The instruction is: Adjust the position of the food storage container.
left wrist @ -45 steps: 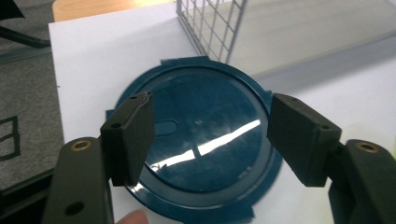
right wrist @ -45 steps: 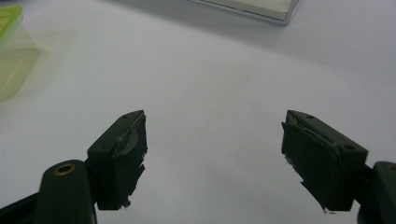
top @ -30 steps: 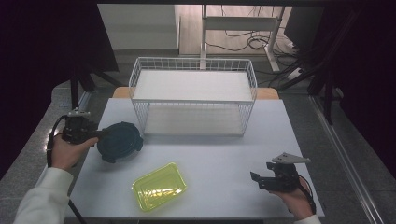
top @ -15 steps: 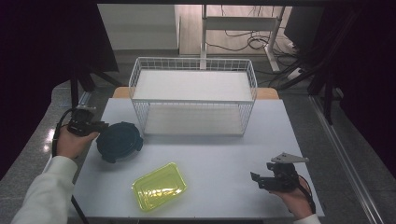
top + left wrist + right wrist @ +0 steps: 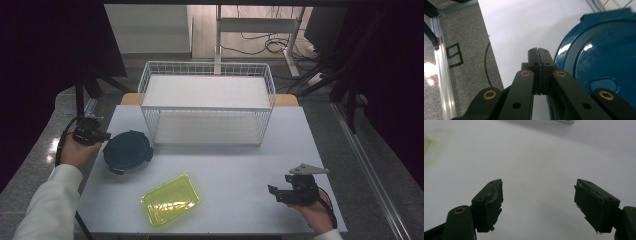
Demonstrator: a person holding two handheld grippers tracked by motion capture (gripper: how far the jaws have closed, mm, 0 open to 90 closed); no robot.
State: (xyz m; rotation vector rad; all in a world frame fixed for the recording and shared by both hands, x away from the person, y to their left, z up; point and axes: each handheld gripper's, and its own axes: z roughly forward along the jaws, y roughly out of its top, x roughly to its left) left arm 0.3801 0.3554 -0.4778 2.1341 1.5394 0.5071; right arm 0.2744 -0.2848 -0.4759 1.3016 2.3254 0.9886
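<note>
- Teal round lid (image 5: 127,150) lies flat on the white table (image 5: 235,165), at the left part, in front of the left corner of the white wire basket (image 5: 207,107) and just behind the yellow tray (image 5: 170,199).
- My left gripper (image 5: 106,136) is at the left rim of this lid, and the lid lies to the right of it. In the left gripper view the lid (image 5: 599,62) is directly beside the closed tips of the left gripper (image 5: 538,51); if they touch the rim or only stand just beside it, I cannot tell.
- The jaws of my left gripper are pressed together and nothing is between them.
- My right gripper (image 5: 276,191) rests near the front right edge of the table, well apart from the lid. In the right gripper view its jaws stand wide, and under the right gripper (image 5: 537,205) I see only bare table.
- The lid is round, so it has no long axis; only its small side tabs break the circle.
- I judge that the left hand (image 5: 79,150) is the one for the next move, because it is much nearer. The jaws must first part, then close over the rim from the left side.
- The lid is low and flat, so I think the grip on its thin edge can slip.
</note>
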